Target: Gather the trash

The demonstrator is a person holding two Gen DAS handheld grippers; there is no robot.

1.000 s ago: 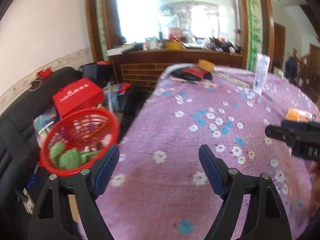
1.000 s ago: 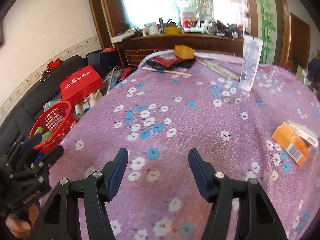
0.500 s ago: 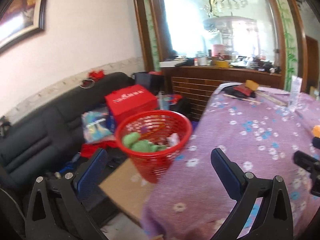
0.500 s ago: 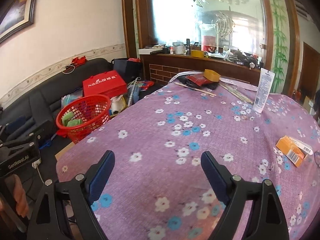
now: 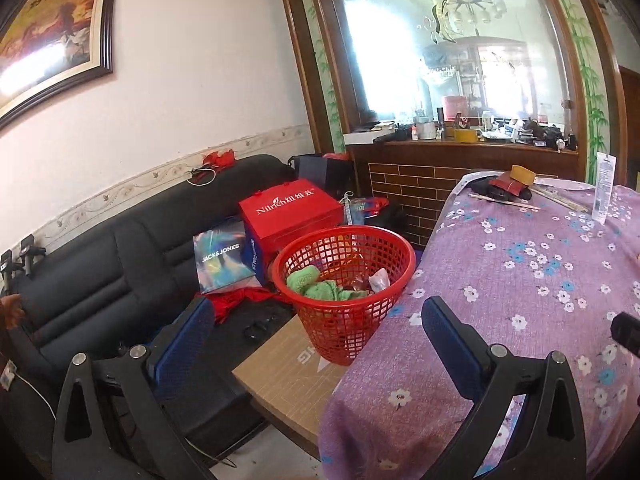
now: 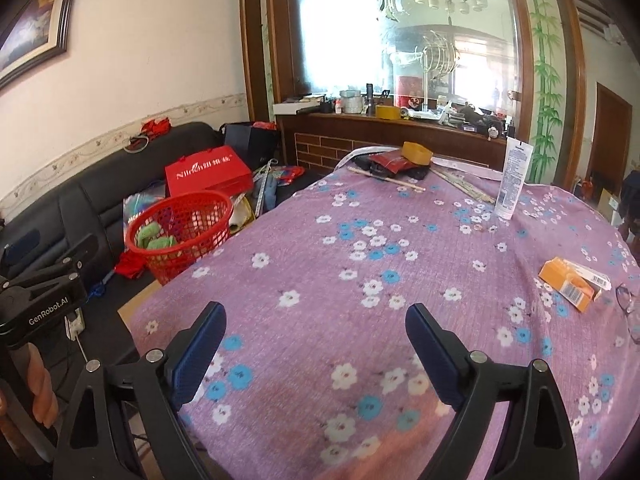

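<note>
Bright daylight, both views. Main source = big glass partition behind the counter; its upper left is blown out to white, esp. in right wrist view. Glare patch also on the framed picture, washing out its lower left. Purple tablecloth evenly lit, soft shadows only; near edge w/ slight motion blur in right wrist view, flowers smeared. Sofa side darker, detail lost in blacks. Strong fisheye bend: door frames & walls curve, black vignette in corners.
</note>
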